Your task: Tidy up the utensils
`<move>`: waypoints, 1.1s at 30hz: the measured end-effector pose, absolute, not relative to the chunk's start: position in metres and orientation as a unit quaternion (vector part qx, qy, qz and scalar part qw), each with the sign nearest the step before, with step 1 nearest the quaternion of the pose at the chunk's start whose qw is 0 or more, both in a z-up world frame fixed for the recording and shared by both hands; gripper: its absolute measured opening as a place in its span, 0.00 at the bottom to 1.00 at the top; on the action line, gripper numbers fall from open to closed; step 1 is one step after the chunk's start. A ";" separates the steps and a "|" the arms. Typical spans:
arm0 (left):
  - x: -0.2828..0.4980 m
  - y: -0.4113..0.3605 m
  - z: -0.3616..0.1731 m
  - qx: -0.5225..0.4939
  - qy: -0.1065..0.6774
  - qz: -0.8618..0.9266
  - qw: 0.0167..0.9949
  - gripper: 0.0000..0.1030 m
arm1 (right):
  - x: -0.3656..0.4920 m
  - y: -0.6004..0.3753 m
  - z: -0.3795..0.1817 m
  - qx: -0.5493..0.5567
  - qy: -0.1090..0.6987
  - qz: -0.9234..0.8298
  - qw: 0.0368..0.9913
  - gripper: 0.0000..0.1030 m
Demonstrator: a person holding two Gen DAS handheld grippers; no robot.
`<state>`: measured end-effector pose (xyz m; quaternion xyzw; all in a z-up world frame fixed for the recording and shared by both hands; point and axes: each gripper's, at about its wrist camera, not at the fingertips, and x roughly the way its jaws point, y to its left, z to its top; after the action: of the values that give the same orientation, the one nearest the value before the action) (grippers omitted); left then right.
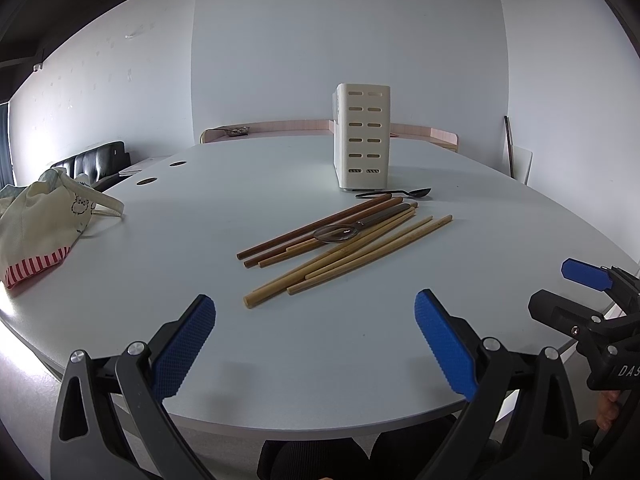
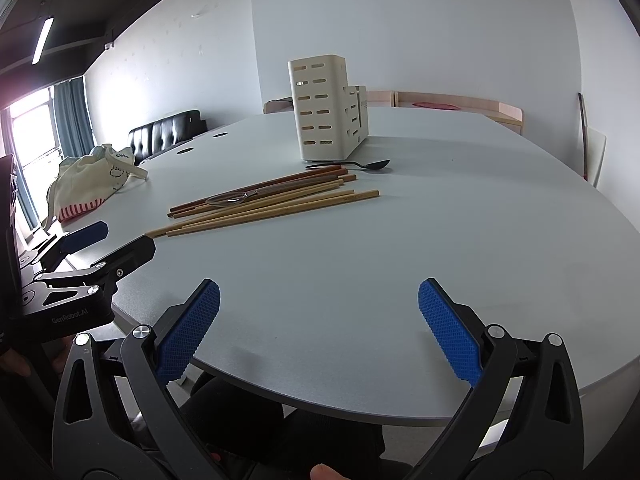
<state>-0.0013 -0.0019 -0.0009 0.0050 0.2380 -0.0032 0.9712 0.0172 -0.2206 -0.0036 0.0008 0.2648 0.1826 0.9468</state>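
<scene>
A pile of wooden chopsticks [image 1: 344, 246] lies on the grey table [image 1: 224, 344], dark ones at the back, pale ones in front; it also shows in the right wrist view [image 2: 272, 202]. A silver spoon [image 1: 340, 233] lies across them. A black spoon [image 1: 400, 193] lies beside a cream slotted utensil holder [image 1: 362, 136], also in the right wrist view [image 2: 326, 110]. My left gripper [image 1: 316, 312] is open and empty, just short of the chopsticks. My right gripper [image 2: 320, 300] is open and empty over the table's near edge, well short of them.
A cloth tote bag [image 1: 44, 220] lies at the table's left edge. A black sofa [image 1: 96, 160] stands behind it. Two round cable holes [image 1: 160, 172] are in the tabletop. Pink furniture [image 1: 288, 126] stands along the back wall.
</scene>
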 end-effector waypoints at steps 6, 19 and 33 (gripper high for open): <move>-0.002 -0.002 -0.001 0.005 0.238 -0.003 0.971 0.95 | 0.020 -0.222 0.001 0.002 0.265 0.182 0.947 0.93; -0.002 -0.003 -0.001 0.006 0.238 -0.003 0.971 0.95 | 0.020 -0.223 -0.001 0.003 0.265 0.180 0.947 0.93; 0.006 -0.002 0.017 0.031 0.217 -0.043 0.975 0.95 | 0.053 -0.257 0.009 0.158 0.302 0.196 0.919 0.89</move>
<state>0.0061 -0.0021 0.0173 0.0311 0.2165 -0.0427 0.9748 0.0533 -0.2569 0.0093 0.1582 0.3025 0.1960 0.9193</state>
